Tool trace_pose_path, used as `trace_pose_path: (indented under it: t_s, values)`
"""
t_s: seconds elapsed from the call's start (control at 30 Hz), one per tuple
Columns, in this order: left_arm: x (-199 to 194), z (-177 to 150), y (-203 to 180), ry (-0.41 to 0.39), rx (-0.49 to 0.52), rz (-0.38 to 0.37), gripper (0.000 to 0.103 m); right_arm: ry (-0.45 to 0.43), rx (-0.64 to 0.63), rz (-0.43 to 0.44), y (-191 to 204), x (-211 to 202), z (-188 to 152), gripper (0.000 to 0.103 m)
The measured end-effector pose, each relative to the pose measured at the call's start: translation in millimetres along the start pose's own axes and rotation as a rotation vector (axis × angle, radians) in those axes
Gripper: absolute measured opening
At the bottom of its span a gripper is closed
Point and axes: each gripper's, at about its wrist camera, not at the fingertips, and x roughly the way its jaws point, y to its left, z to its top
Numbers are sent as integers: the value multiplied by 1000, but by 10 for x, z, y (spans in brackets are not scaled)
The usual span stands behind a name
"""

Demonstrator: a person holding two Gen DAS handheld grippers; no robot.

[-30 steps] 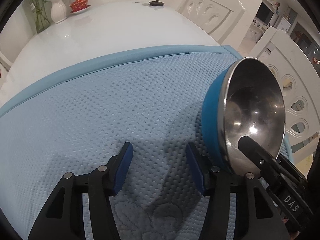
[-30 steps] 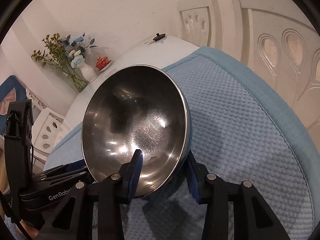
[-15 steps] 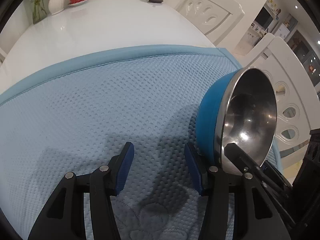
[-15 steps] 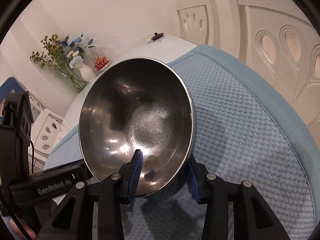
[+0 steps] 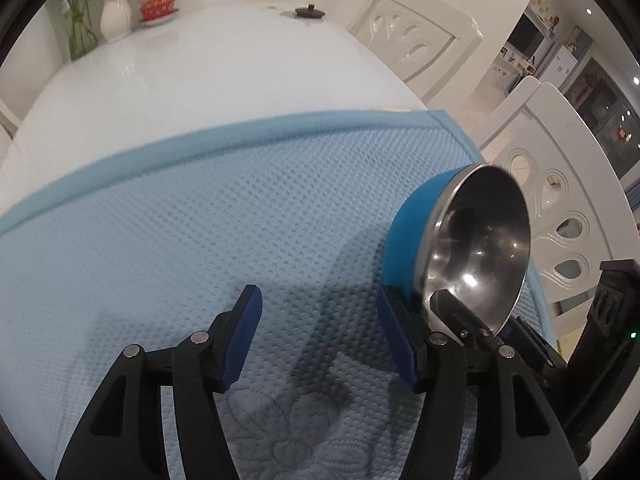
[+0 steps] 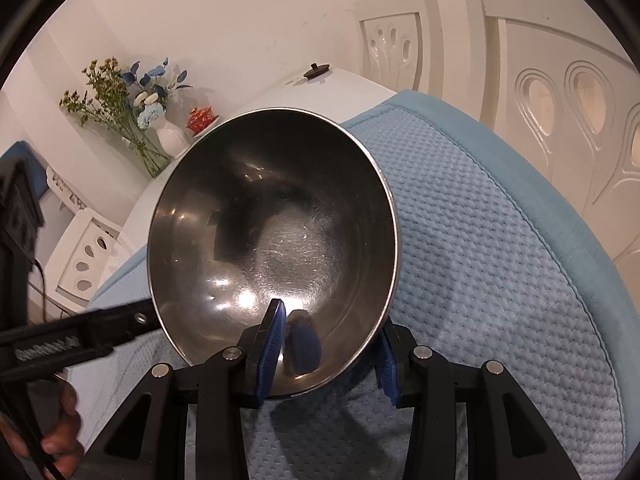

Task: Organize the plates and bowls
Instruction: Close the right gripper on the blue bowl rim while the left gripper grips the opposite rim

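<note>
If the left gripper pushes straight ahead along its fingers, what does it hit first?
Most likely the light blue quilted mat: nothing lies between the open left gripper fingers. The steel bowl with the blue outside sits off to its right, though depth is unclear.

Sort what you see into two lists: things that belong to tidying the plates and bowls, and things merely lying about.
Belongs to the job:
steel bowl
right claw, gripping its rim
left claw, open
blue mat

Lying about:
flower vase
red lidded cup
black lid
white chairs
</note>
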Motion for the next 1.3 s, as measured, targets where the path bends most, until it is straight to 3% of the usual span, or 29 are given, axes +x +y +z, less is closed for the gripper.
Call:
trace_pose_path:
  t_s: [0.6, 1.3]
  values:
    - [-212, 115, -259, -43, 63, 138, 60, 5, -19, -12, 10, 4, 6, 41]
    - [45, 137, -177, -4, 7, 130, 60, -6, -4, 19, -31, -31, 3, 42]
